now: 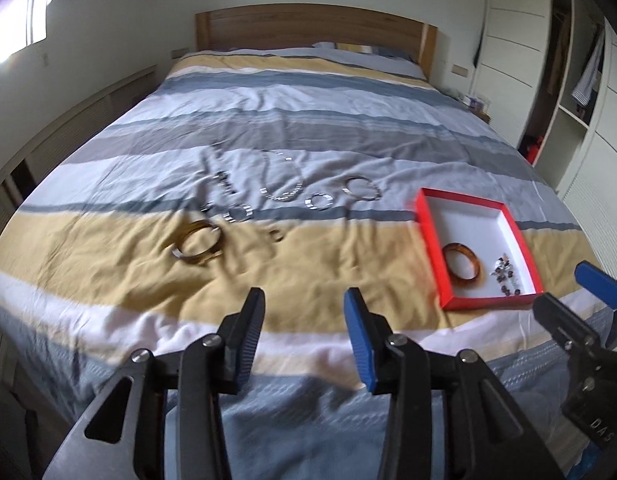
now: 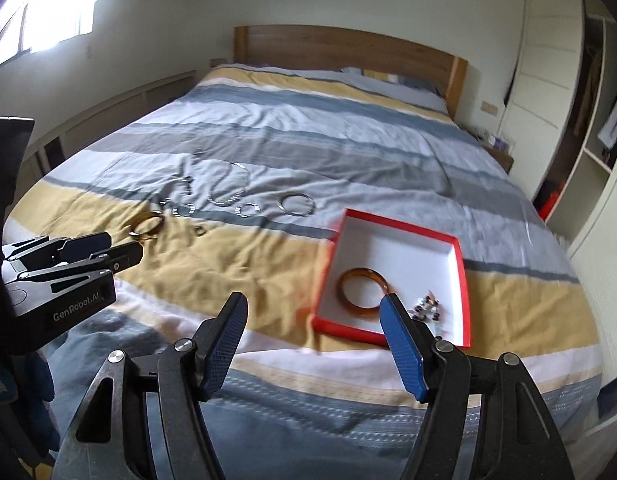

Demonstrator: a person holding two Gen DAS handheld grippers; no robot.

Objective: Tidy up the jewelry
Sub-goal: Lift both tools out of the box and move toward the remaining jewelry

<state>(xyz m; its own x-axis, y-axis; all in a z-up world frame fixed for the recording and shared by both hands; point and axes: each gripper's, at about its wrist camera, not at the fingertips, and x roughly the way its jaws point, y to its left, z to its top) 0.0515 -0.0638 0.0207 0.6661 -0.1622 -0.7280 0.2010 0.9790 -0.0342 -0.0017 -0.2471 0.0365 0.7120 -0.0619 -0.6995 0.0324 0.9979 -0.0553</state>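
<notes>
A red box (image 1: 428,216) with a white inside lies on the bed at the right; it also shows in the right wrist view (image 2: 462,264). In it lie an amber bangle (image 1: 462,266) (image 2: 362,290) and a beaded piece (image 1: 506,274) (image 2: 428,308). Loose on the bed lie stacked bangles (image 1: 198,242) (image 2: 148,224), silver chain bracelets (image 1: 284,194) (image 2: 226,198), small silver rings (image 1: 320,201) (image 2: 248,209) and a large silver hoop (image 1: 363,188) (image 2: 296,203). My left gripper (image 1: 304,308) (image 2: 120,250) is open and empty near the bed's front. My right gripper (image 2: 312,312) (image 1: 568,284) is open and empty before the box.
The striped duvet (image 1: 308,92) covers the bed up to a wooden headboard (image 1: 308,28). A wardrobe with open shelves (image 1: 580,80) stands at the right. A low panelled wall ledge (image 1: 88,108) runs along the left. A bedside table (image 2: 498,148) holds small items.
</notes>
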